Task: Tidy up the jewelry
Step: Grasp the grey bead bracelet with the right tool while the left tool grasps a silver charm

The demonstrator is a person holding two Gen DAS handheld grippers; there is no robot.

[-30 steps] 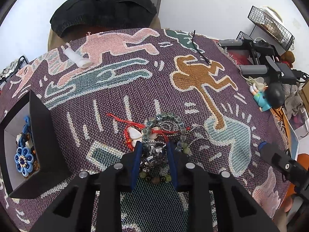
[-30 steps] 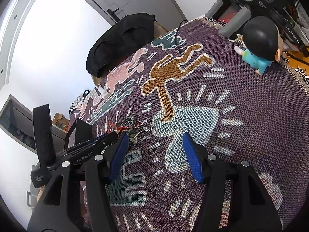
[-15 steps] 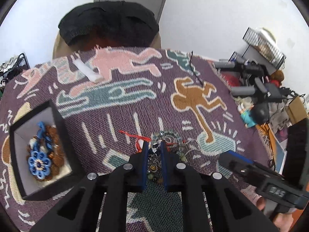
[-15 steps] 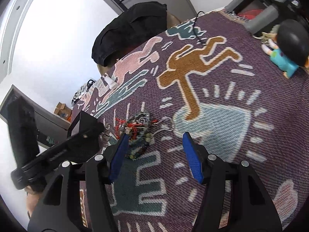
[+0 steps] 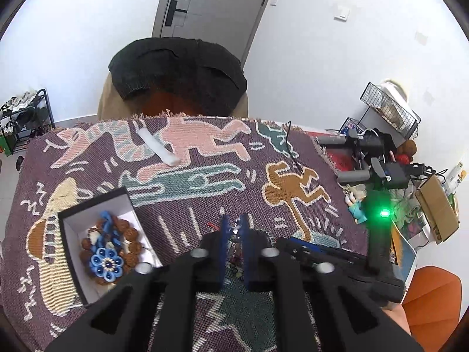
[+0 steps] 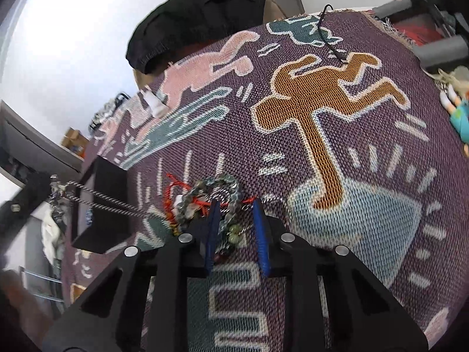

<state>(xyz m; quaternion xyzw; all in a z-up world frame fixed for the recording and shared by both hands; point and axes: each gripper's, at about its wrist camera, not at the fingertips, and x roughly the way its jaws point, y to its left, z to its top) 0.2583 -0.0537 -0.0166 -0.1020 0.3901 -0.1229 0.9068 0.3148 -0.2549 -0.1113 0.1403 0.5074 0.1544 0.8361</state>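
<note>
Jewelry pile point(image 6: 205, 202) sits mid-cloth point(image 6: 337, 176): green-bead bracelet, red cord, silver chain bits, all tangled. From it I see a twisted chain point(image 6: 99, 202) running taut and off the cloth, up-left to the left claw point(image 5: 234, 228), which is clenched on its far end; in the left wrist view the blue pads are nearly together with a small shiny piece pinched between them, and more beads show blurred below the pads. Right claw point(image 6: 236, 220) is released, pads apart, tips down at the near edge of the pile, straddling a few green beads and part of the bracelet loop. I can't tell whether the pads touch the beads. Box point(image 5: 96, 234), black outside and white inside, is open on the cloth to the left of the left claw, well apart from the pile. It already holds a blue flower piece point(image 5: 107, 262) on top of brown beads point(image 5: 129, 234). In the right wrist view the box shows as a dark wall left of the pile, with the taut chain crossing in front of it. White tube point(image 5: 158, 148) lies farther back on the cloth. Black cable point(image 5: 291, 152) trails over the far right side. Doll point(image 6: 460, 108) is at the right edge.
</note>
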